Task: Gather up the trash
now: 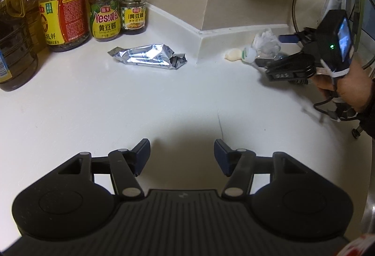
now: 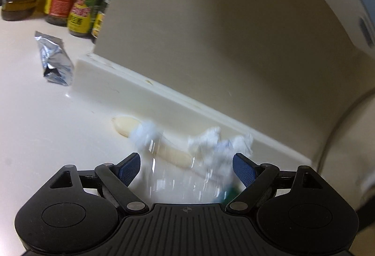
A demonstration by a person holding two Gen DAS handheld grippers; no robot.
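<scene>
Right gripper [image 2: 186,168], jaws wide and gripping nothing, straddles the crumpled clear plastic wrapper [image 2: 187,176] lying on the white tabletop [image 2: 46,139].

Left gripper [image 1: 182,156] fingers parted, empty; right gripper [image 2: 186,168] fingers spread wide.

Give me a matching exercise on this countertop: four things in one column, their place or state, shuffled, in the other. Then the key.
Things:
1. foil wrapper
2. crumpled clear plastic
3. left gripper
4. green-lidded jar

Places or states:
A. open over bare countertop, holding nothing
B. standing by the wall among the bottles
C. lying flat and torn open, alone in mid-counter
D. between the right gripper's open fingers, by the backsplash ledge

Pairs: 1-C, 2-D, 3-A, 4-B
</scene>
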